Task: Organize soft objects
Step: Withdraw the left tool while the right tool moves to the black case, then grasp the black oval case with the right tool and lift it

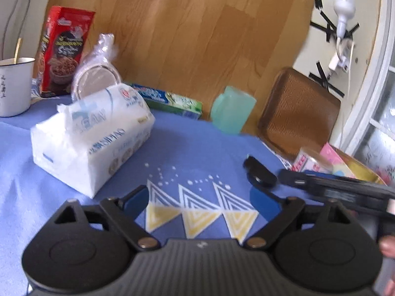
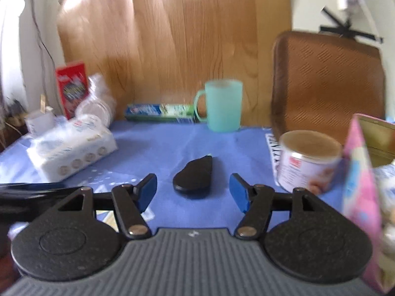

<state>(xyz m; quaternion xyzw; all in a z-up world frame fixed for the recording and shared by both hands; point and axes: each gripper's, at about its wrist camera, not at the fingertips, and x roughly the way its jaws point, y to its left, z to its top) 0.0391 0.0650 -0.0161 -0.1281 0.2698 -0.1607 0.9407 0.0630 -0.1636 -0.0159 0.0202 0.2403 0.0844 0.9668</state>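
Observation:
A white soft tissue pack (image 1: 91, 140) lies on the blue cloth (image 1: 197, 148), ahead and left of my left gripper (image 1: 200, 197). That gripper is open wide over the cloth's triangle print, with nothing between its blue pads. My right gripper (image 2: 193, 193) is open too. A flat black oval object (image 2: 195, 177) lies on the cloth just past its fingertips, in line with the gap and untouched by the pads. The tissue pack (image 2: 71, 150) is to its far left. The black object (image 1: 259, 175) also shows at the right of the left wrist view.
Along the wooden back wall stand a teal mug (image 2: 222, 106), a toothpaste box (image 2: 160, 112), a red food box (image 1: 64, 51), bagged plastic lids (image 1: 98, 74) and a white enamel cup (image 1: 14, 86). To the right are a brown tray (image 2: 325, 86), a tin (image 2: 308, 162) and a pink carton (image 2: 360, 185).

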